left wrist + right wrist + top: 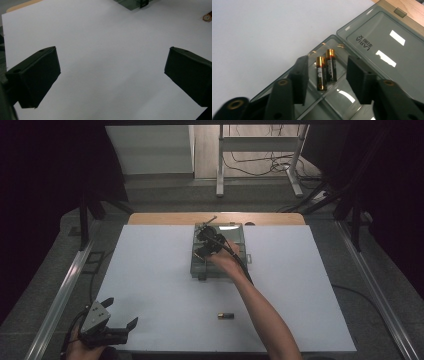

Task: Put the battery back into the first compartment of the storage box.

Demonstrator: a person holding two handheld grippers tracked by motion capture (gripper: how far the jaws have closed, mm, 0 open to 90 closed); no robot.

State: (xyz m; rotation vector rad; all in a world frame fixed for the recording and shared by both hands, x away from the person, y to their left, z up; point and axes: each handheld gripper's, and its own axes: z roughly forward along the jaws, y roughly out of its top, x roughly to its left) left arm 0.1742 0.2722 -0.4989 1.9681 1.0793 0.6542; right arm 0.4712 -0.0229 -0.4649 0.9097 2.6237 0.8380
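Here the right gripper (206, 241) and the person's hand hide much of the clear grey plastic box (235, 254) in the high view, so you cannot tell there what lies inside. The right gripper view looks straight into it: two batteries (326, 71), black with gold ends, lie side by side and touching in one compartment. The jaws of the right gripper stand apart, one on each side of the two batteries, and hold nothing. The box's lid (387, 42) is open and lies flat behind it, smooth and shiny, with bright patches of light and some upside-down print on it. Part of the print is too small to read. The box sits at the far middle of the flat white sheet (150, 285) that covers the counter, with a strip of wood showing past its far edge. One more battery (225, 315) lies alone on the sheet, nearer the person and well apart from the box. The left gripper (120, 317) hangs at the near left corner of the sheet, its blocky black jaws wide open and empty.
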